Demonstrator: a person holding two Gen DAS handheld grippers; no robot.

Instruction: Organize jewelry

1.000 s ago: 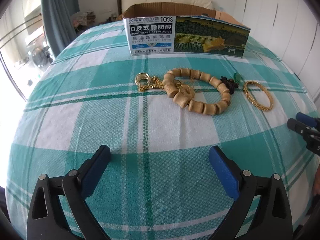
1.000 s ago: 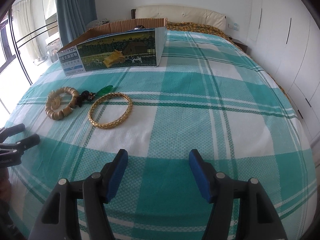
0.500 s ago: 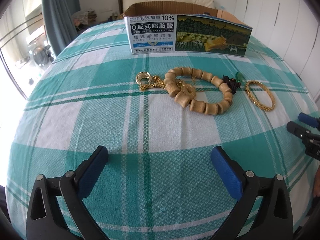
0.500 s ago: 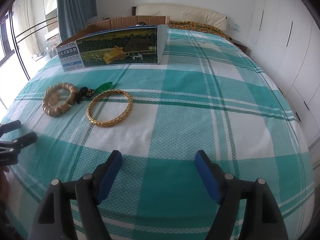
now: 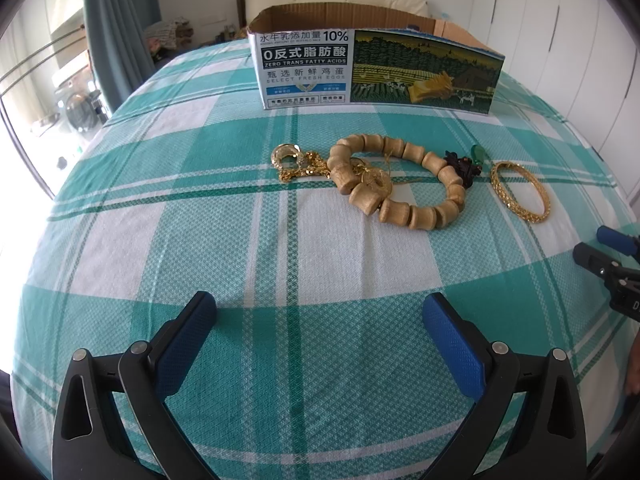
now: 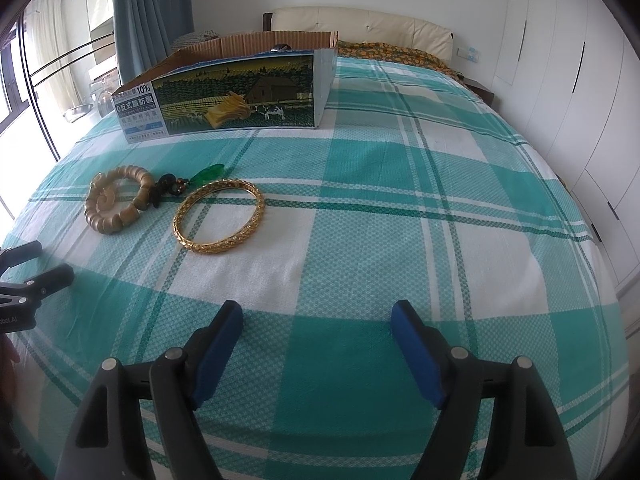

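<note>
Jewelry lies in a row on the green plaid bedspread [image 5: 200,240]. A wooden bead bracelet [image 5: 416,204] [image 6: 116,216] lies in the middle with a gold chain and rings [image 5: 296,162] at its left. A dark charm with a green pendant [image 5: 466,164] [image 6: 188,180] lies at its right. A gold bangle [image 5: 520,192] [image 6: 218,216] lies furthest right. An open cardboard box [image 5: 376,68] [image 6: 240,96] stands behind them. My left gripper [image 5: 320,328] is open and empty, short of the beads. My right gripper [image 6: 318,332] is open and empty, short of the bangle.
The right gripper's tips show at the right edge of the left wrist view [image 5: 608,256]. The left gripper's tips show at the left edge of the right wrist view [image 6: 36,268]. White wardrobes [image 6: 580,100] stand to the right, a curtain [image 6: 152,20] and window to the left.
Both grippers' jaws have opened a little wider. Both views have shifted slightly. The jewelry has not moved.
</note>
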